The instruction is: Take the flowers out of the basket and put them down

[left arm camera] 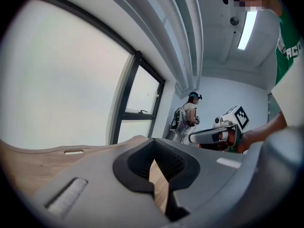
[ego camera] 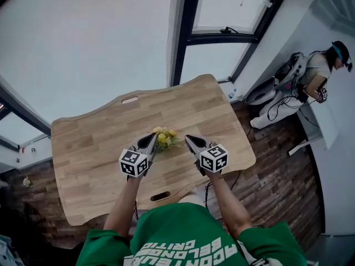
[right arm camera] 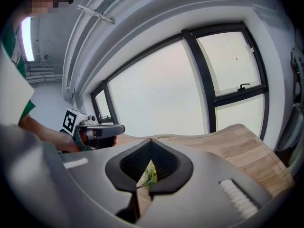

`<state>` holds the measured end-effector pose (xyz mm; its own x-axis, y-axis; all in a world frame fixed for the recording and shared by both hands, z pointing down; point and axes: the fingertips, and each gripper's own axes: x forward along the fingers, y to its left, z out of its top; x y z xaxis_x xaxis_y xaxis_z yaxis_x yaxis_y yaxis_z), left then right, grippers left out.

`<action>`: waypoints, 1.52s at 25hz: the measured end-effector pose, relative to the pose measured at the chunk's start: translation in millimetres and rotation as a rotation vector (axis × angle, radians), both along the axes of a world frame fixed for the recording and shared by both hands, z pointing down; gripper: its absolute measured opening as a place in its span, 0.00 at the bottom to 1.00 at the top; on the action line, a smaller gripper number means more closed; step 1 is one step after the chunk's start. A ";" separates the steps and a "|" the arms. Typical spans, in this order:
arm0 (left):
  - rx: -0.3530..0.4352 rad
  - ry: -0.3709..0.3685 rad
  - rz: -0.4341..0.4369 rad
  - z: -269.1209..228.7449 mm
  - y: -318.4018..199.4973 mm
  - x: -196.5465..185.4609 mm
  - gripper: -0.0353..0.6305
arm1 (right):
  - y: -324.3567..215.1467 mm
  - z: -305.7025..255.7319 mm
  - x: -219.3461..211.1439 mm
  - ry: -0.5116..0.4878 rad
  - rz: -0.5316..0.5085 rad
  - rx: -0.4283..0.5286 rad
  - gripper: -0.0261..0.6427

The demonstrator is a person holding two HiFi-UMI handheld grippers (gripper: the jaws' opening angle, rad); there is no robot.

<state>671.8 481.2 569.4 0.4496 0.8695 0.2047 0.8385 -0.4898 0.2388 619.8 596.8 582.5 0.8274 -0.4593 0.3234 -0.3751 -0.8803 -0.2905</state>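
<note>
**Table (ego camera: 89, 148) hazards for loose flowers (ego camera: 165, 138)**

Only the bunch lies on the wooden table. No basket shows in any view, so I judge the putting-down done. The left gripper (ego camera: 148, 140) and right gripper (ego camera: 189, 139) are held over the board, 1 on each side of the bunch. Both have their jaws clenched on nothing. The flowers lie on the wood between the 2 tips, closest to the left one. A low sweep of either gripper could drag or crush the blossoms, most likely the left, being nearest. Light stems might also roll when nudged.
</note>
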 end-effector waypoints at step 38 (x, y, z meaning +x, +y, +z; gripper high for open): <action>-0.015 0.022 0.079 -20.6 13.7 -9.4 0.08 | 13.7 -16.7 -8.5 0.014 0.057 -0.041 0.05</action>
